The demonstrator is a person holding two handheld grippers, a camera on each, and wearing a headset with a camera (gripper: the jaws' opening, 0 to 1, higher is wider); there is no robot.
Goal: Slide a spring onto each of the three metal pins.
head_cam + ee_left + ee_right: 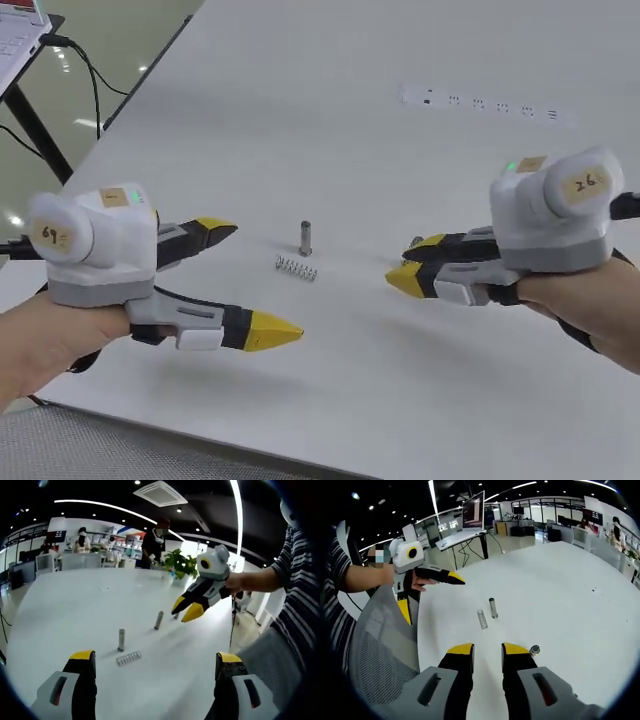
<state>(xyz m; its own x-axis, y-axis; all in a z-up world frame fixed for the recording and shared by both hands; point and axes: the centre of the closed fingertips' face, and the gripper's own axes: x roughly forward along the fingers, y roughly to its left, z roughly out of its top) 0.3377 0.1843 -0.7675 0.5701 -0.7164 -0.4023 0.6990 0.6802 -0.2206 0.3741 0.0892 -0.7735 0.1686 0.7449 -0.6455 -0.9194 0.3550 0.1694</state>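
We hold two grippers over a table (330, 100) that bears one bare pin (305, 238) and one loose spring (296, 267).
Our left gripper (245, 280), at lower left, has its jaws spread wide on nothing. Our right gripper (410, 263), at mid right, has its jaws a little apart and holds nothing either. At frame centre the pin stands upright, and the spring lies flat just below it, long axis left to right. In the left gripper view a second pin (159, 620) wears a coil near the right gripper. A power strip (490, 105) lies at upper right.
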